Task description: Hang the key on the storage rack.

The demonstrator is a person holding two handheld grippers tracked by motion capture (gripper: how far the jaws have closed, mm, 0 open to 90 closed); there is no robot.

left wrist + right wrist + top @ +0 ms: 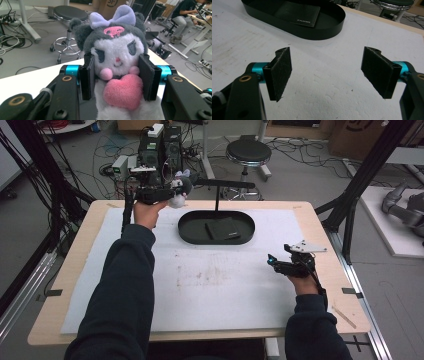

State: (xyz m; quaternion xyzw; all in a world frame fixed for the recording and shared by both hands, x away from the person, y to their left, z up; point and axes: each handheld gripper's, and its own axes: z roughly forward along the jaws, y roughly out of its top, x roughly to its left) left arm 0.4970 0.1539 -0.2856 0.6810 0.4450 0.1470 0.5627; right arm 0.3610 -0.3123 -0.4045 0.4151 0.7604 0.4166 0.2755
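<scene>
Grey plush toy [117, 65] — one — clamped in left claw [117, 75].

Both arms are in dark navy long sleeves [120, 290]. Each claw is black with chunky arms, brass-ringed pivot holes and hex screws, plus teal anodised barrels behind flat black pads [280, 72] with a rough felt-like face. The right claw [274, 262] has a grey three-cornered plate on top, and black cables trail from both.
</scene>
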